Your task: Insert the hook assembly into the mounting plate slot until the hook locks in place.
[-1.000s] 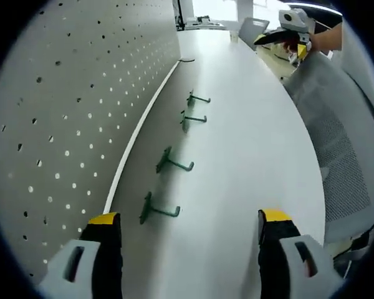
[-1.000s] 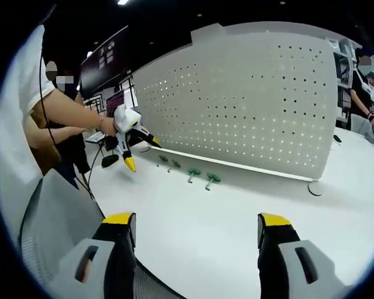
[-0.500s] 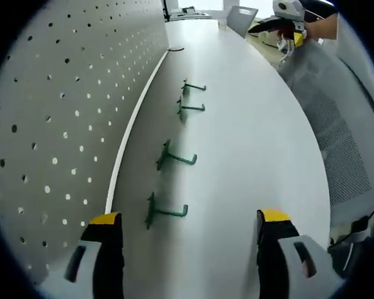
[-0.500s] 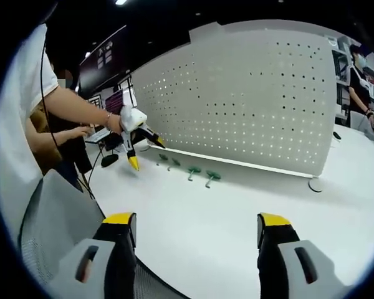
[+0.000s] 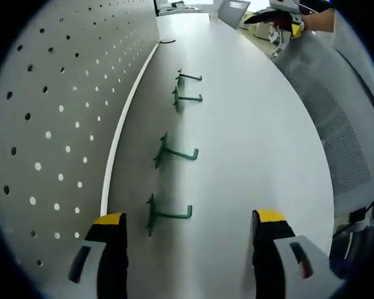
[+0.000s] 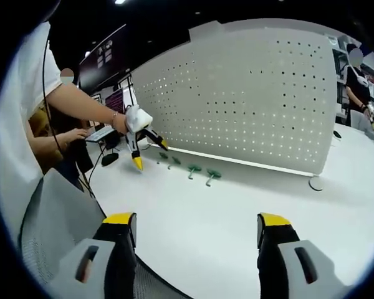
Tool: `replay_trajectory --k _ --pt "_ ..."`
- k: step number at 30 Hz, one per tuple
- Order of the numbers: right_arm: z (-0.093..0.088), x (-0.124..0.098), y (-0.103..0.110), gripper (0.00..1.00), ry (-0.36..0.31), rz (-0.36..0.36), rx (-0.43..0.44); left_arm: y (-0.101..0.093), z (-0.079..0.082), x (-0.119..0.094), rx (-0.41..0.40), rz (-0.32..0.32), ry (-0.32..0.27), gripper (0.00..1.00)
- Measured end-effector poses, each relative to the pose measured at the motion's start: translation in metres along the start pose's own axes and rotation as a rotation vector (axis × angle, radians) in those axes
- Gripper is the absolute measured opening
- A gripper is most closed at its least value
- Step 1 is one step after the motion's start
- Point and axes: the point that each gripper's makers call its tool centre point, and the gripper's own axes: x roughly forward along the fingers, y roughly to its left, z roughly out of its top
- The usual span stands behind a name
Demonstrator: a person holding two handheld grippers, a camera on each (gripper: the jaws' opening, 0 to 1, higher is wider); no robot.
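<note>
l gripper point(image 5: 187, 233): jaws spread wide, holding nothing, low over white table point(image 5: 255, 124), aimed along the row of four green hooks point(image 5: 168, 215). nearest hook lies flat just ahead, between the jaw tips, not touched. pegboard panel point(image 5: 56, 93) stands upright along the table edge beside the hooks; no hook is in it yet.

r gripper point(image 6: 196, 240): jaws also apart, empty, well back from the hooks point(image 6: 210, 177) over a mesh chair back point(image 6: 56, 218).

judgement: grasp step not begun. risks: jaw tips nudge the flat hook and spin it before closing; gripping the shank leaves the plate end skewed, so it won't seat in a panel hole. r gripper far off, so no bracing.
</note>
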Motion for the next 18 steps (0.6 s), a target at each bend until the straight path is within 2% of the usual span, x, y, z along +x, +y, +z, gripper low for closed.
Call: replay_trajectory --k 2,18 --pt "0.0003 -0.0002 0.0 0.77 0.001 0.0 -0.001 0.0008 -0.0027 0.0031 0.005 -0.002 0.014 0.84" --pt "0.0001 -0.0018 -0.0021 0.77 -0.004 -0.017 0.006 0.0065 -0.002 0.0061 -0.023 -0.022 -0.003 0.75"
